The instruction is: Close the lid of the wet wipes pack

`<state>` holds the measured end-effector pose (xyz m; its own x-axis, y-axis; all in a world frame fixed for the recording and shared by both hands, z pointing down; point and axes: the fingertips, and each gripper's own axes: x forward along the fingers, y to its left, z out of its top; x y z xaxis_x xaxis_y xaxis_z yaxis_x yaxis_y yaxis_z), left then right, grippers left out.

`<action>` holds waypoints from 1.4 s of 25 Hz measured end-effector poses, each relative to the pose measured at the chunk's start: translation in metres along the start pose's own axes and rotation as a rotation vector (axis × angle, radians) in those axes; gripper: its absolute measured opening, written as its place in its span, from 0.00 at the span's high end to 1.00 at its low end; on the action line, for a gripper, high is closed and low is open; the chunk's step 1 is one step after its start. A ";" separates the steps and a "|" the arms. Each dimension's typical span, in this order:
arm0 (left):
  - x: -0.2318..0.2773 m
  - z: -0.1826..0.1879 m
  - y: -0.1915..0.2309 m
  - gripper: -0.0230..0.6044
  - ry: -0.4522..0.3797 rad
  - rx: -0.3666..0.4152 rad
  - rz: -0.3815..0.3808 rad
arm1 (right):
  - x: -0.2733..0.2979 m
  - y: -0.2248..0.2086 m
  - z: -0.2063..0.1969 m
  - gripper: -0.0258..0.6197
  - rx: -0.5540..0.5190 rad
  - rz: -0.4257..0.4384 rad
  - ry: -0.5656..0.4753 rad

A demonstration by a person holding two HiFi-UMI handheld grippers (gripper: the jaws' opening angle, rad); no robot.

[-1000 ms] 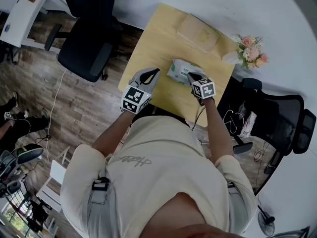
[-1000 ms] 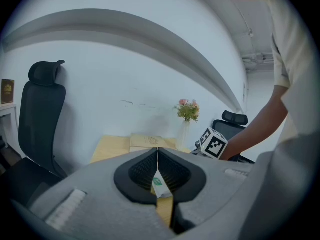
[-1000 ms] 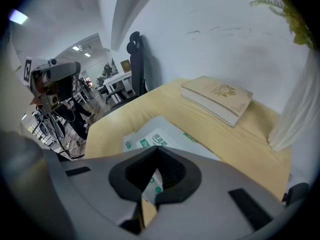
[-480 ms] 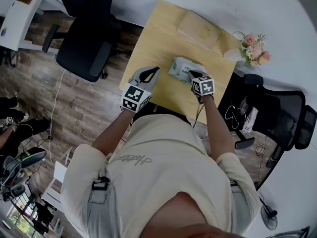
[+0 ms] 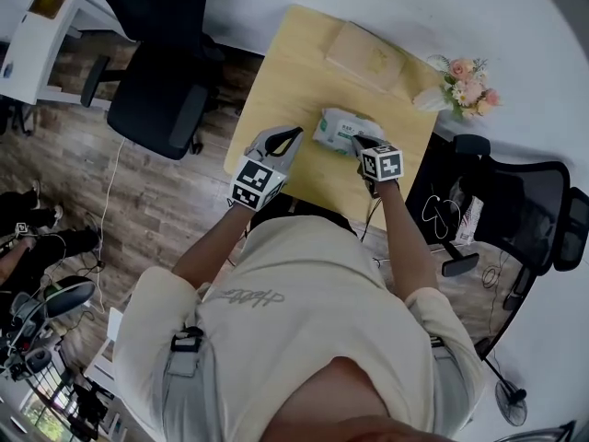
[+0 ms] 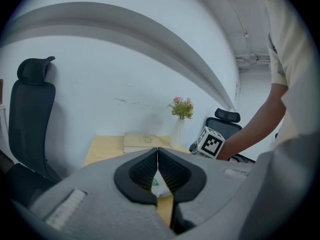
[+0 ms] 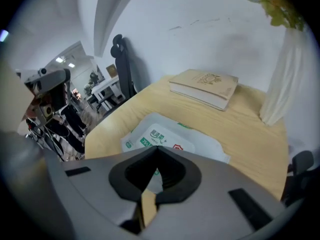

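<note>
The white wet wipes pack [image 5: 342,128] lies flat on the light wooden table [image 5: 294,81]. In the right gripper view the pack [image 7: 172,134] shows its green-printed top flap lying flat. My right gripper [image 5: 358,142] is shut, its tips over the pack's near right end; whether they touch it is hidden. The same gripper [image 7: 157,148] holds nothing. My left gripper [image 5: 288,140] is shut and empty, just left of the pack, a small gap apart. In the left gripper view its closed jaws [image 6: 158,152] hide most of the pack [image 6: 159,186].
A closed tan book [image 5: 365,56] lies at the table's far side. A white vase of pink flowers [image 5: 463,87] stands at the far right corner. Black office chairs stand at the left [image 5: 161,72] and right [image 5: 520,201] of the table.
Both grippers have stayed almost where they were by the pack; only the head view has shifted slightly. Both remain shut.
</note>
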<state>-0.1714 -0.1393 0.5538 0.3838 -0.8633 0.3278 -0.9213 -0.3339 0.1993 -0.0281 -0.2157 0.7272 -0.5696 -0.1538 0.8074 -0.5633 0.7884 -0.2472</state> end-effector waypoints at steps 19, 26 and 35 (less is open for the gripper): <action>0.011 0.049 -0.062 0.93 -0.025 0.122 -0.071 | -0.179 0.001 0.013 0.96 0.099 -0.050 -0.445; 0.005 0.088 -0.065 0.93 -0.087 0.100 -0.057 | -0.250 0.001 0.038 0.96 0.018 -0.088 -0.586; 0.000 0.155 -0.068 0.93 -0.194 0.158 -0.050 | -0.317 0.007 0.089 0.96 -0.087 -0.175 -0.754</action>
<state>-0.1187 -0.1750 0.3970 0.4242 -0.8954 0.1351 -0.9056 -0.4201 0.0588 0.0953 -0.2140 0.4219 -0.7476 -0.6190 0.2408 -0.6511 0.7547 -0.0814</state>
